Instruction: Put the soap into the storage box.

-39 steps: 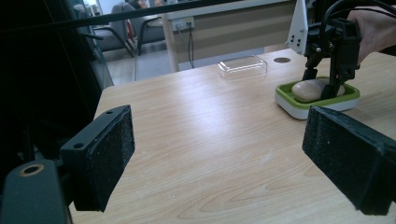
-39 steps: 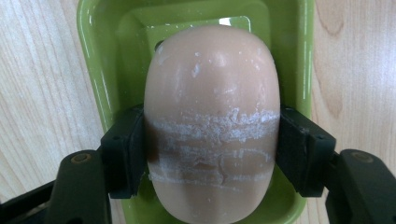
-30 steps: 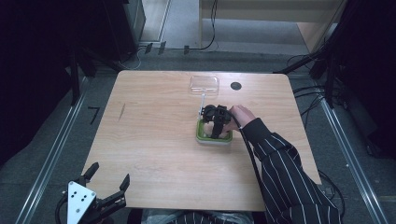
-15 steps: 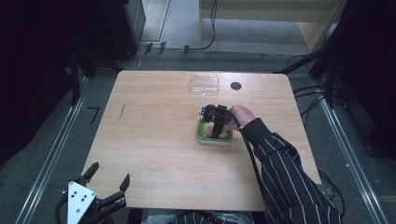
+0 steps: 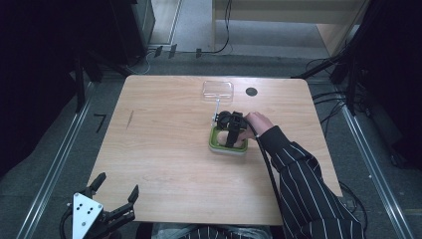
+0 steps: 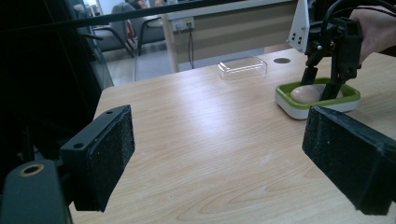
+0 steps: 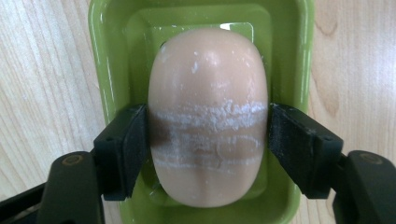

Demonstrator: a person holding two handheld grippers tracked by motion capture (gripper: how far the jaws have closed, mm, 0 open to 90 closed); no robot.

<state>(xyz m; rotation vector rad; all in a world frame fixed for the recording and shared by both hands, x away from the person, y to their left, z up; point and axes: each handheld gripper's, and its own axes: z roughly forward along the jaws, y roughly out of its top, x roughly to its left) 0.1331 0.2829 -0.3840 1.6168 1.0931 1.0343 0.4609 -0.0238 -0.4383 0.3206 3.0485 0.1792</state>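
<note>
A pale peach bar of soap with white scuff lines lies in a green soap dish on the wooden table. My right gripper points straight down over it, one black pad at each long side of the bar. Its jaws have just been opening; the soap is between them, resting in the dish, and the right pad stands just off it. From above, the right gripper covers the dish. My left gripper hangs open off the table's near left corner with nothing between its pads.
A clear plastic lid lies at the far edge beyond the dish, next to a round black hole in the tabletop. A striped sleeve reaches in from the lower right. Bare wood spans the table's left half.
</note>
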